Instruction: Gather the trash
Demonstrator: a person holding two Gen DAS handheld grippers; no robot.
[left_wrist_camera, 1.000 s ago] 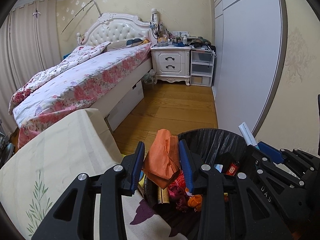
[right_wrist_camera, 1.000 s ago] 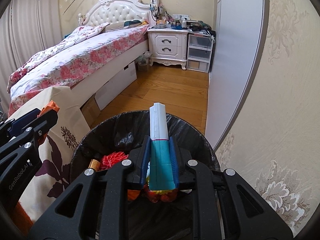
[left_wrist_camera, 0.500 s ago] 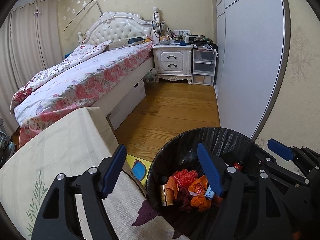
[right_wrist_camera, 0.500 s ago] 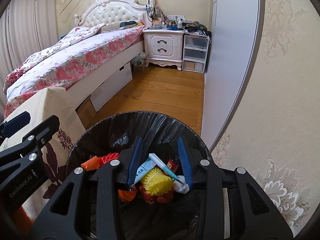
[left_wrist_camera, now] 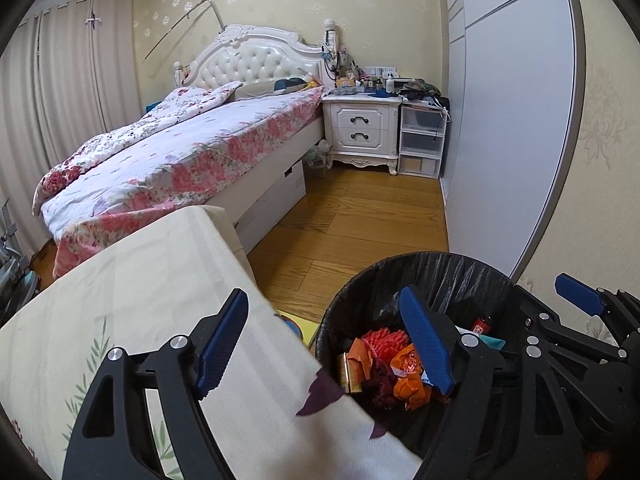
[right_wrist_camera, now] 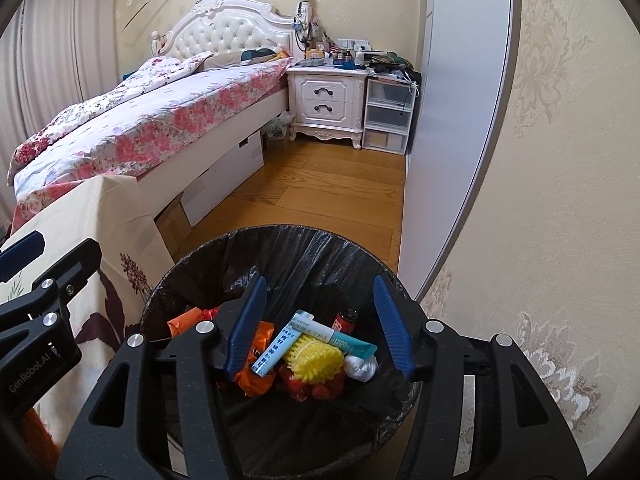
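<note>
Both my claws hang over the bin [right_wrist_camera: 280,256] by the table [left_wrist_camera: 120,280] corner, jaws opening with nothing between them: left claw [left_wrist_camera: 326,344] wide, right claw [right_wrist_camera: 320,330] half apart. I'd lift clear before swinging away. The box [right_wrist_camera: 280,346] lies inside on the pile, long axis slanting toward the bin's far right rim

A bed with a pink floral cover [left_wrist_camera: 168,160] is seen far beyond the fingers, to their left. A white two-drawer nightstand [left_wrist_camera: 362,128] is set beside it, with clear plastic drawers [left_wrist_camera: 422,140] next to that. Wooden plank flooring [right_wrist_camera: 320,184] is laid ahead.
</note>
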